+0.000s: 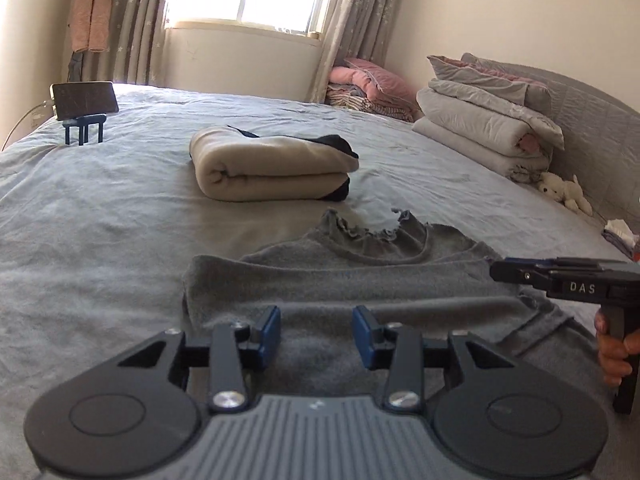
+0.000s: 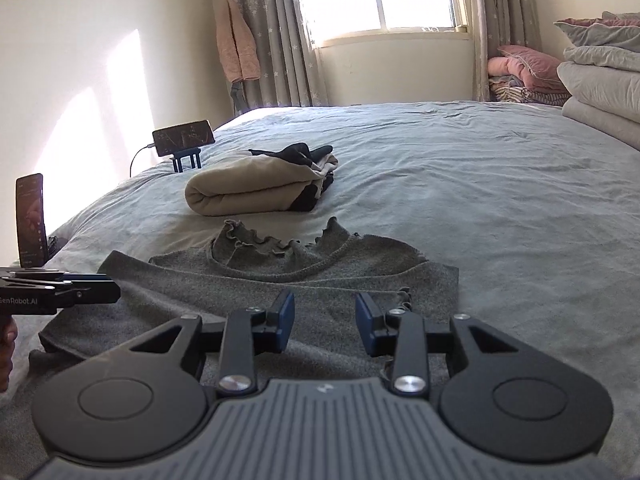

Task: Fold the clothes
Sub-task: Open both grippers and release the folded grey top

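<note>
Grey top (image 1: 360,280) beside right gripper (image 1: 496,271) marked "DAS".

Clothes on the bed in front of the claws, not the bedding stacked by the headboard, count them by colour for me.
Grey: 1, the ruffle-neck top lying partly folded under the claws.
Beige with black trim: 1, the folded garment farther up the bed.
Total: 2
</note>
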